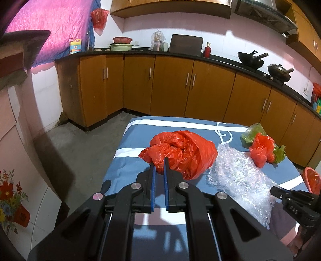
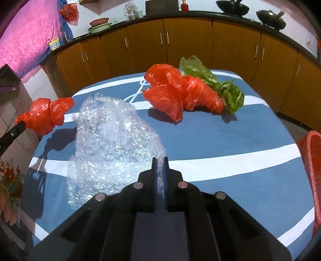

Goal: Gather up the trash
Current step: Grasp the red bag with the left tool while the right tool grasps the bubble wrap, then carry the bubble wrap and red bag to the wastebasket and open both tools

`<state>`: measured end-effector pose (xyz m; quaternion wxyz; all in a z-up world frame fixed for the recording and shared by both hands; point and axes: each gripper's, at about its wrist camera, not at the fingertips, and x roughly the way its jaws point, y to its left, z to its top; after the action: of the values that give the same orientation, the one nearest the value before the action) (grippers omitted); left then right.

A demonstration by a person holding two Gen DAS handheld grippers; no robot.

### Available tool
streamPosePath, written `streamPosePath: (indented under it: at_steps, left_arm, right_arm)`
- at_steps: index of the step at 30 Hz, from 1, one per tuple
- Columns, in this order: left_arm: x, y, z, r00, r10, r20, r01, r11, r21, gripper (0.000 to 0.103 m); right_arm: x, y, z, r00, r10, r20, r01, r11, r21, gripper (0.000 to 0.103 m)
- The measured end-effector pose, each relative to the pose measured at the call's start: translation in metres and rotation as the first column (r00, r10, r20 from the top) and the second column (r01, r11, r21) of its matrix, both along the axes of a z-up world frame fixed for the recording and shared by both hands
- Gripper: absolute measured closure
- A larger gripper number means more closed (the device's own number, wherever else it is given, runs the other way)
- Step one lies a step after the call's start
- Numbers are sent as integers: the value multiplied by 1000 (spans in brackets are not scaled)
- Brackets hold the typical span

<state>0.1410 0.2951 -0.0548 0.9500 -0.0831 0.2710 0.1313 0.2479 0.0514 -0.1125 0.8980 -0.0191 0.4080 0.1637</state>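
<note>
Left gripper (image 1: pixel 159 160): closed on red bag (image 1: pixel 180 152), frame centre. Right gripper (image 2: pixel 160 160): closed on bubble wrap (image 2: pixel 112 140), lower centre. Red-green bag bundle (image 2: pixel 186 92) lain on blue cloth (image 2: pixel 230 140), upper centre. Red basket (image 2: pixel 313 170) seen at right edge

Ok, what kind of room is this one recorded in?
A home kitchen, most likely: two black woks on a stove, wooden base cabinets under a dark countertop, and a range hood overhead.
</note>
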Motion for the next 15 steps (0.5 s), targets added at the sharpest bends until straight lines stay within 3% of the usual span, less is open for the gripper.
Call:
streamPosePath:
  at_steps: [9,15]
  left_arm:
    - [-3,-14,4,1000,-16,4,16,1000,2,96]
    - [-3,-32,11,999,-50,13,50,999,8,96]
  right_arm:
    - [-30,-15,26,990,51,134,-42,997,-67,97]
    - [-41,-38,44,982,20,190,-7,998,-70,98]
